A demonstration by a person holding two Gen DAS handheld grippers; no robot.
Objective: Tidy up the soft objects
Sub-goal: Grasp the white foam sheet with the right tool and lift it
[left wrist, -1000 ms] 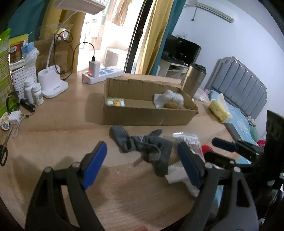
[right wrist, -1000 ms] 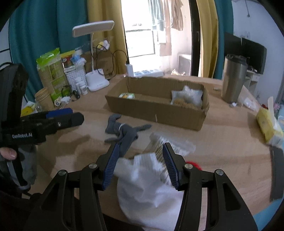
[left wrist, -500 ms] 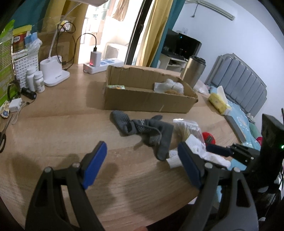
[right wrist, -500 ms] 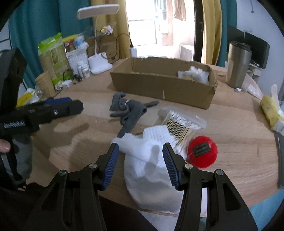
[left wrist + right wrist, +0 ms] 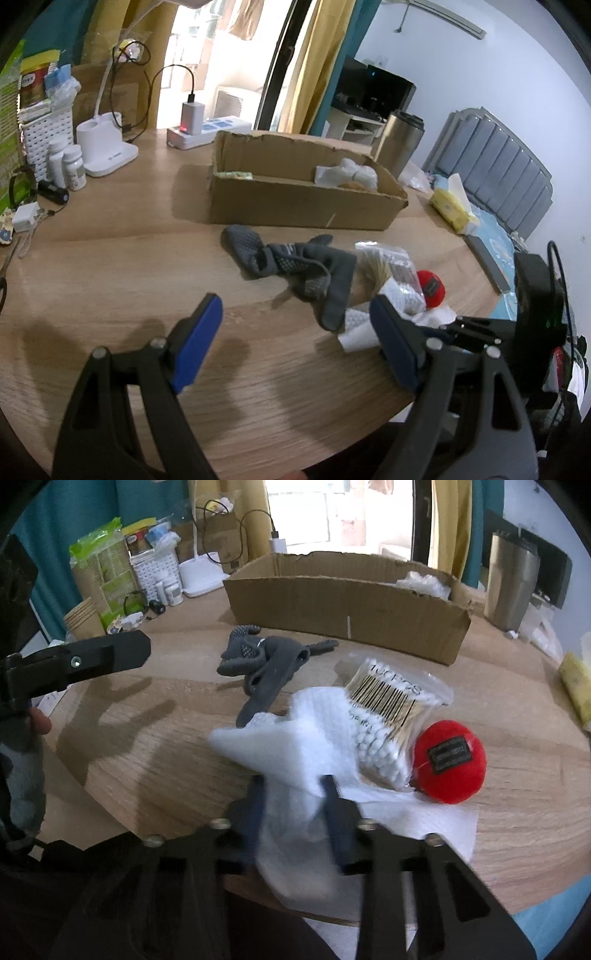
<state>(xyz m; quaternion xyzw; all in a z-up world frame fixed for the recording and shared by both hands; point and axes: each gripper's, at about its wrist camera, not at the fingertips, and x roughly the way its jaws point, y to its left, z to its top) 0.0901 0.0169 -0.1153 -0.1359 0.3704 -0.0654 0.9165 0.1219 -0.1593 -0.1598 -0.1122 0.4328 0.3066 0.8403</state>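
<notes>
While the box already holds a white bundle at its right end, most soft items are unsorted on the desk; task judged early. Left wrist view: left claw wide open, empty, hovering low over bare desk, fingers levelled toward the box. Grey socks lie just ahead, between claw and box, touching nothing of the claw. Right claw visible at the right edge, by the white cloth.

Right wrist view: right claw at the desk's near edge, fingers blurred, closing around a raised fold of the white cloth. Whether the pinch is firm: cannot tell. Swab bag rests on the cloth; red ball touches the bag. Socks lie beyond the cloth. Left to do, judged: cloth, socks, possibly ball, into the box.
</notes>
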